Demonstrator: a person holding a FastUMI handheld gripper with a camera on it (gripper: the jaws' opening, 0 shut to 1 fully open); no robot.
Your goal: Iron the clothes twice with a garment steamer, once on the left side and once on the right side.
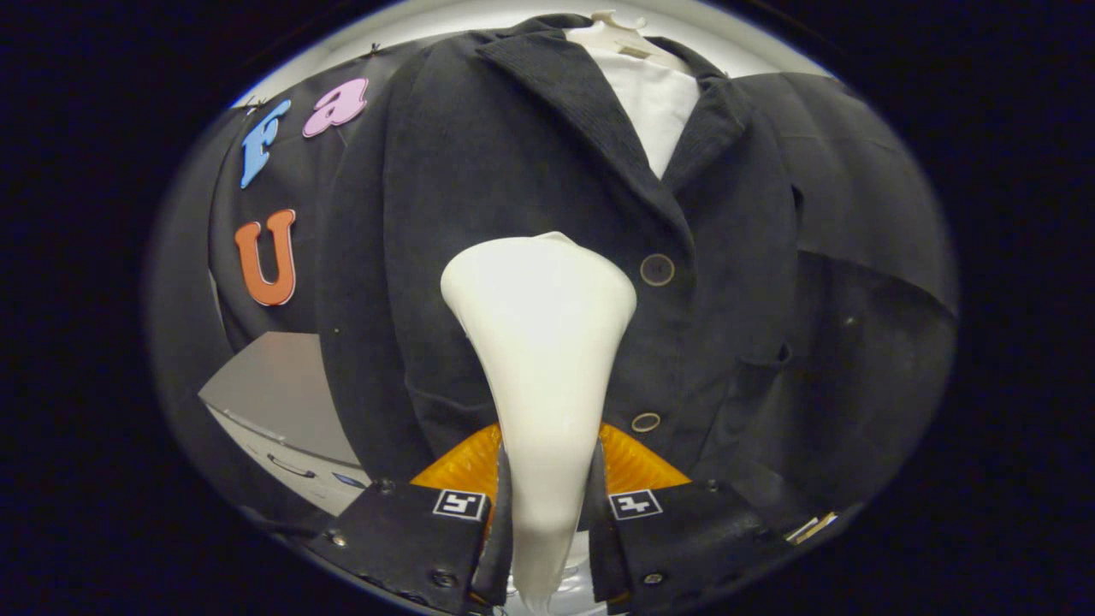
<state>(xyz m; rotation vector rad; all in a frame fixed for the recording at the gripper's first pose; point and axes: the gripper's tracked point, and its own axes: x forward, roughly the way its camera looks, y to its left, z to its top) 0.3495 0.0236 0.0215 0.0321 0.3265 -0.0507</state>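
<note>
Steamer (541,376) sits clamped in the gripper (547,505), both fingers pressing on its narrow white handle from either side. Its broad head flares out beyond the fingertips and lies against the front of a dark corduroy jacket (479,214), just beside the upper button (657,269) (contact with the cloth seems likely, though the angle hides it). A lower button (646,422) sits nearer the fingers. Under the collar shows a white shirt (652,98).

The gripper (547,505) jaws are closed on the white steamer (541,342), whose head blocks the way ahead to the dark jacket (479,171). Beside the jacket, over the grey bench (274,385), there is open room.
</note>
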